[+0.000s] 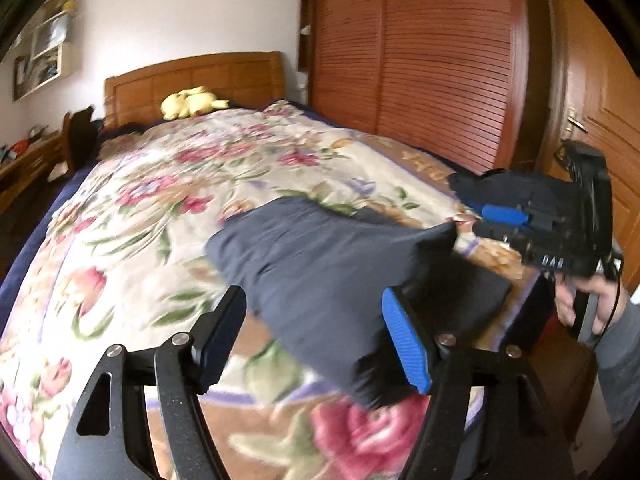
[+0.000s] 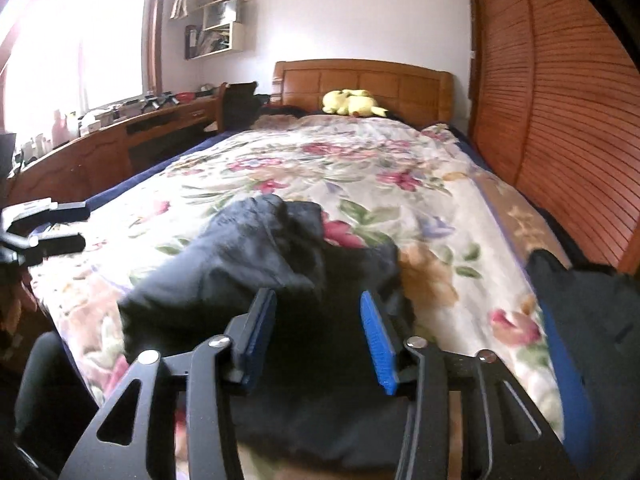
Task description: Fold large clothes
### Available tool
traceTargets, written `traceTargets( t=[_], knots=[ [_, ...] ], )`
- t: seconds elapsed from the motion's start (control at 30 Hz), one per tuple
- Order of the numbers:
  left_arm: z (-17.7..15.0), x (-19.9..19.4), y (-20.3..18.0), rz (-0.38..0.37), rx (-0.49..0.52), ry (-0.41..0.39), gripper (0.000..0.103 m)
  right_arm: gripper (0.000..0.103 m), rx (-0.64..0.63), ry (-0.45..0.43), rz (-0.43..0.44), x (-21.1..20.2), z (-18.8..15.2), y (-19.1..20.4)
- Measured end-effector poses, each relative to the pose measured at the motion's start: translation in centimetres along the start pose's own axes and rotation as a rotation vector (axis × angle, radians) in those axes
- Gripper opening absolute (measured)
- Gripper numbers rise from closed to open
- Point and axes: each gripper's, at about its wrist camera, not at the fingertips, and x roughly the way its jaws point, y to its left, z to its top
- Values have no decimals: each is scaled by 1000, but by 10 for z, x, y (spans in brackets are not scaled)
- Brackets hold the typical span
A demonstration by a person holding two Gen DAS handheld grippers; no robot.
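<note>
As both tongs stood over the bed, this was the scene:

Garment: a dark navy garment [image 1: 320, 264] lay in a folded heap on the floral bedspread [image 1: 140, 208], in the centre and lower middle of both views; which kind of clothing it was, I cannot tell.

Left gripper [image 1: 316, 344]: its jaws stood wide apart above the cloth, and no pad pressed on the fabric, so it held nothing.

Right gripper [image 2: 318, 340]: its jaws were also apart over the dark cloth, with fabric seen between them, but the pads did not seem to pinch it. In the left view it appeared at the right edge, held by a hand [image 1: 588, 304] in a grey sleeve.

Second dark item: another dark piece with blue trim [image 2: 580, 320] lay at the right side of the bed, apart from the heap.

Step in hand, as I judge: the fold looked laid down and released.

Advice: before the next fold, take two outer corners, one in each gripper, pinch a single layer only, and lift evenly so the heap does not open.
</note>
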Motion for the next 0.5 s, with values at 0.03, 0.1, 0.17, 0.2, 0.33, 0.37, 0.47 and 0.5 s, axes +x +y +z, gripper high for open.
traceTargets(
  t=[0.03, 0.1, 0.17, 0.2, 0.33, 0.37, 0.47, 0.5],
  knots=[
    [-5, 0, 9, 10, -13, 4, 72, 52, -6, 4, 7, 5, 5, 4],
    [-13, -1, 20, 25, -29, 9, 72, 55, -21, 19, 29, 17, 13, 12],
    [-22, -1, 32, 41, -51, 13, 72, 57, -30, 41, 46, 29, 20, 17],
    [-25, -1, 35, 43, -59, 14, 72, 58, -32, 51, 52, 34, 22, 18],
    [-40, -3, 50, 52, -93, 22, 72, 60, -23, 105, 80, 56, 30, 16],
    [-44, -3, 53, 55, -98, 22, 72, 60, -17, 116, 85, 61, 32, 15],
    [-55, -5, 60, 55, -116, 26, 72, 62, -3, 154, 95, 74, 36, 16],
    [-57, -6, 62, 56, -119, 27, 72, 62, 2, 170, 93, 80, 35, 15]
  ],
)
